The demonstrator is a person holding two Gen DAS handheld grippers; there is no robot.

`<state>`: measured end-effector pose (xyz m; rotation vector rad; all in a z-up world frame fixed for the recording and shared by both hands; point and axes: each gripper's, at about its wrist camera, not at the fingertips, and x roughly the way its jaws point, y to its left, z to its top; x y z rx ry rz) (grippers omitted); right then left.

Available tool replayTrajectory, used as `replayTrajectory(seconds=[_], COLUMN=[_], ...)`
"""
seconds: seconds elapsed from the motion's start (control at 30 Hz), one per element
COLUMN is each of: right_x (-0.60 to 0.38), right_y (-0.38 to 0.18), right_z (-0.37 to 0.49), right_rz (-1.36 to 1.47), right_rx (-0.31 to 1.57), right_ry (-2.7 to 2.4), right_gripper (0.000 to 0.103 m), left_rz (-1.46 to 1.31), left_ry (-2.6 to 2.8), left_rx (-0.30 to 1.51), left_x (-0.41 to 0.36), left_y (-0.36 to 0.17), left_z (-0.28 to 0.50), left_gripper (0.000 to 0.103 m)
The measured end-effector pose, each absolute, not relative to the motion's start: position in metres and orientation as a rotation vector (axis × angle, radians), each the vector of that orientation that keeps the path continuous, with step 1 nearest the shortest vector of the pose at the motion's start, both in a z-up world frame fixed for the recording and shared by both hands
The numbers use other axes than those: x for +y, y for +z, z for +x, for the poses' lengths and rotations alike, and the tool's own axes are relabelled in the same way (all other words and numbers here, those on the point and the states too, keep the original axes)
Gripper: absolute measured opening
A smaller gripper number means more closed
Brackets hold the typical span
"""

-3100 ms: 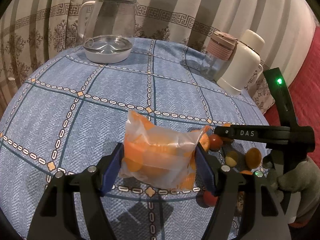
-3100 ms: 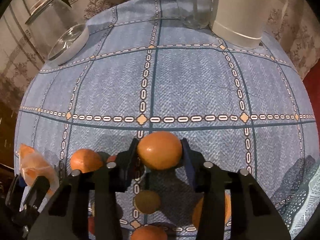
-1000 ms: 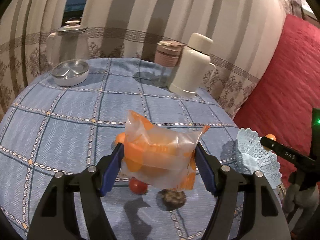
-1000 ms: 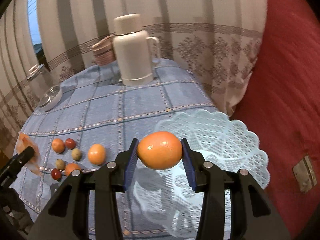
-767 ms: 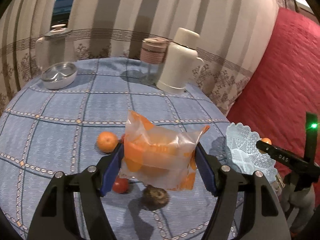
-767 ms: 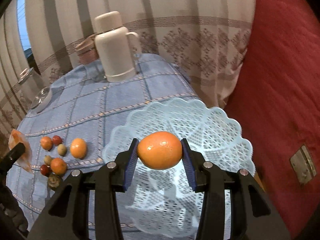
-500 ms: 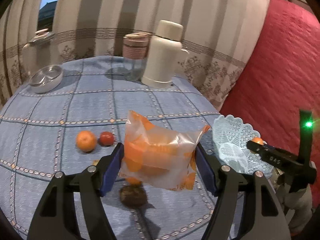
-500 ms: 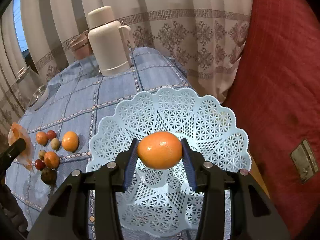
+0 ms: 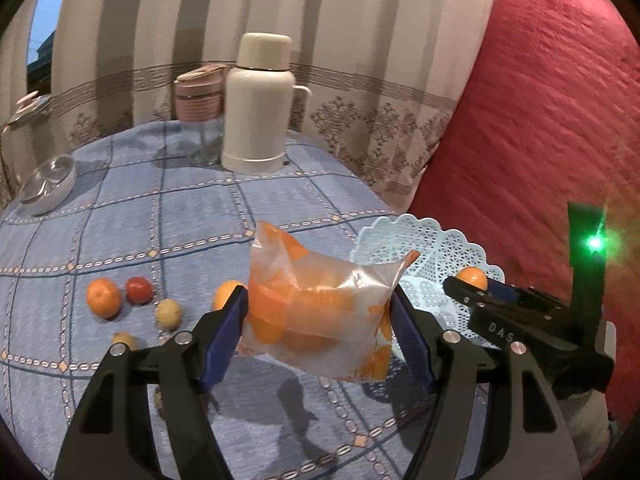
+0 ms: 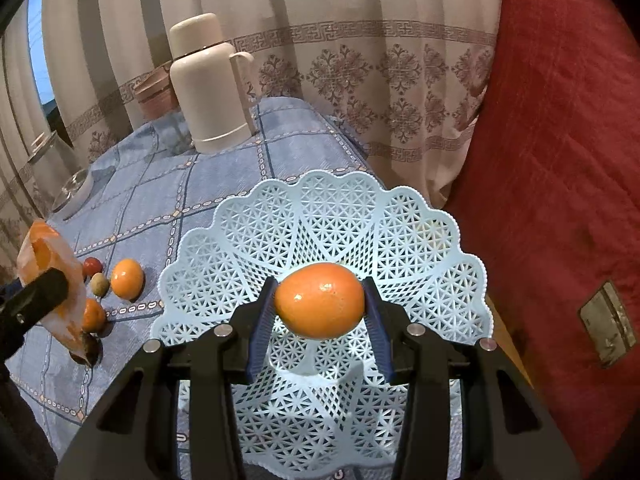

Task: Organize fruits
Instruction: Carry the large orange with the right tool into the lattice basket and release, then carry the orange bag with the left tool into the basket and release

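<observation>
Your right gripper jaws clench an orange above the lattice basket, long axis crosswise between the pads. Let go from here and it could roll toward the rim. Your left gripper grips a fruit bag over the worktop.

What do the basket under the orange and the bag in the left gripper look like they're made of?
Basket: likely moulded plastic, pale blue, slightly glossy; openwork lattice and scalloped rim. Bag: thin clear plastic film, creased and shiny, orange pieces showing through.
</observation>
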<state>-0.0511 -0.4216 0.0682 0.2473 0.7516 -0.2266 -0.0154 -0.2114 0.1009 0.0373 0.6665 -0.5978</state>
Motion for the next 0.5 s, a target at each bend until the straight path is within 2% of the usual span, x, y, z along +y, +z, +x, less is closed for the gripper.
replayTrajectory(seconds=[0.3,0.33,0.4,0.5], right_x=[-0.435,-0.437,-0.440,-0.441], right_y=[0.065,0.066,0.068,0.073], right_z=[-0.057,-0.058,-0.060,-0.064], right_rz=[0.285,0.289,0.291,0.278], right_rx=[0.739,0.736,0.723,0.698], right_ry=[-0.235,-0.236,-0.235,-0.257], right_gripper=[0.044,0.046,0.057,0.060], left_rz=[0.061,0.063,0.068,0.073], left_ry=[-0.641,-0.644,-0.649,-0.657], left_rx=[0.681,0.682,0.684,0.686], left_x=[-0.245,-0.248,-0.254,-0.260], left_y=[0.099,0.098,0.098,0.097], left_z=[-0.016,-0.016,-0.015,-0.015], left_gripper=[0.070,0.070,0.070,0.070])
